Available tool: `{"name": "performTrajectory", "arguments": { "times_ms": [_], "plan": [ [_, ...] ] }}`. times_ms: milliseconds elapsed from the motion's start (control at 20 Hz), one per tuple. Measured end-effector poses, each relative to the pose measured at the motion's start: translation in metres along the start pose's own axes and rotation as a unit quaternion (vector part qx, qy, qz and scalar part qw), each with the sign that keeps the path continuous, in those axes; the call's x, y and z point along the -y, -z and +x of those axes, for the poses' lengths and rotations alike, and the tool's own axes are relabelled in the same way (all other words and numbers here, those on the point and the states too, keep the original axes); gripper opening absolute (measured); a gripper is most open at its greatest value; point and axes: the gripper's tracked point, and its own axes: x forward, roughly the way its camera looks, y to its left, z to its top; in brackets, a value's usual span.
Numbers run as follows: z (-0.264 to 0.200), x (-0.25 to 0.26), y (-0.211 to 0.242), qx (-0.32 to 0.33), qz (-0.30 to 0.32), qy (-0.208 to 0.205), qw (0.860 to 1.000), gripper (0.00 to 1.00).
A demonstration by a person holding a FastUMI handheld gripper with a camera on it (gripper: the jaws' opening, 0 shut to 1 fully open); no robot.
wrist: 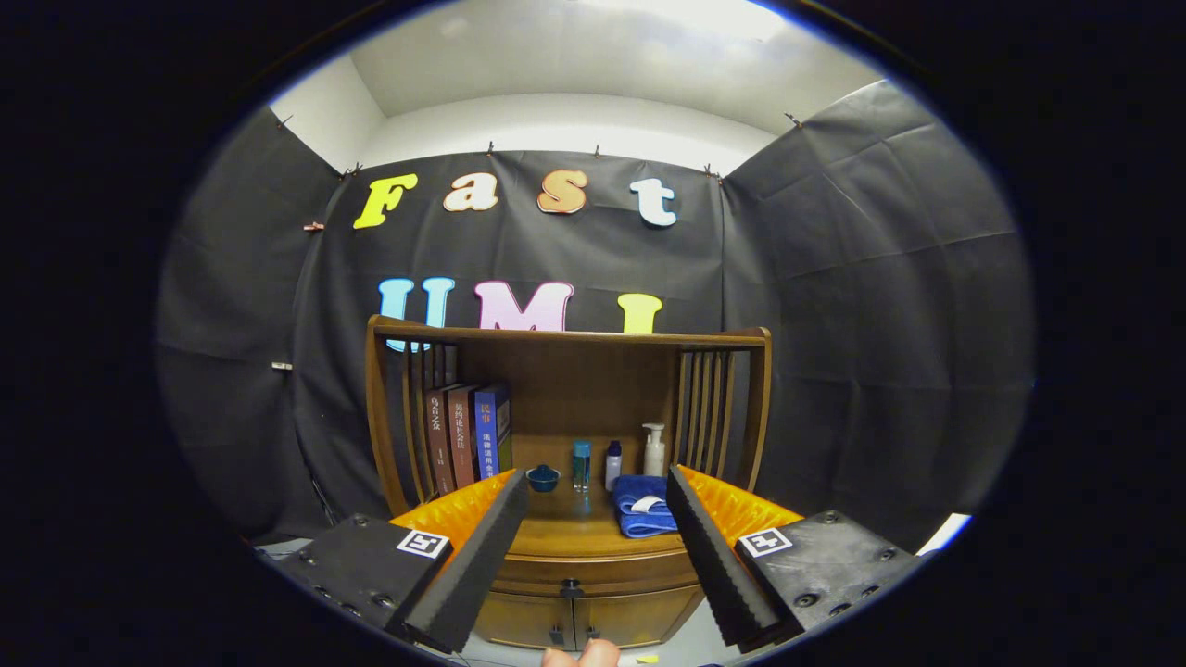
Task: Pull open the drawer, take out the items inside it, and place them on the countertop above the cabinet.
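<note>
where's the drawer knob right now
In the gripper view, the drawer knob sits centered on the closed drawer front, below the countertop and between the open hand-held gripper fingers.

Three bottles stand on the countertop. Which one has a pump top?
The white bottle, rightmost of the three, behind the blue towel. The other two have plain caps. The gripper is open, well short of them.

One wooden cabinet (567, 565) with one drawer (593, 572), shut, one dark knob (571, 587). Two lower doors (593, 619). On countertop (574, 533): three upright books (468, 434), one small blue bowl (543, 478), three bottles – one blue-capped (581, 464), one small white (612, 464), one pump (654, 451). One folded blue towel (644, 506). One gripper (593, 547), two fingers spread wide, nothing between.
</note>
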Motion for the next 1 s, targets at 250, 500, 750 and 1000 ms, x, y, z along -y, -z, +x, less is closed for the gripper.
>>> {"name": "performTrajectory", "arguments": {
  "times_ms": [250, 500, 750, 1000],
  "plan": [
    [0.009, -0.010, 0.040, 0.027, -0.022, -0.018, 0.999, 0.98],
    [0.027, -0.010, 0.116, 0.001, -0.045, -0.017, 0.999, 0.98],
    [0.040, -0.008, 0.202, -0.025, -0.008, -0.020, 0.999, 0.98],
    [0.057, -0.013, 0.282, -0.066, 0.030, -0.035, 0.997, 0.98]
  ]
}}
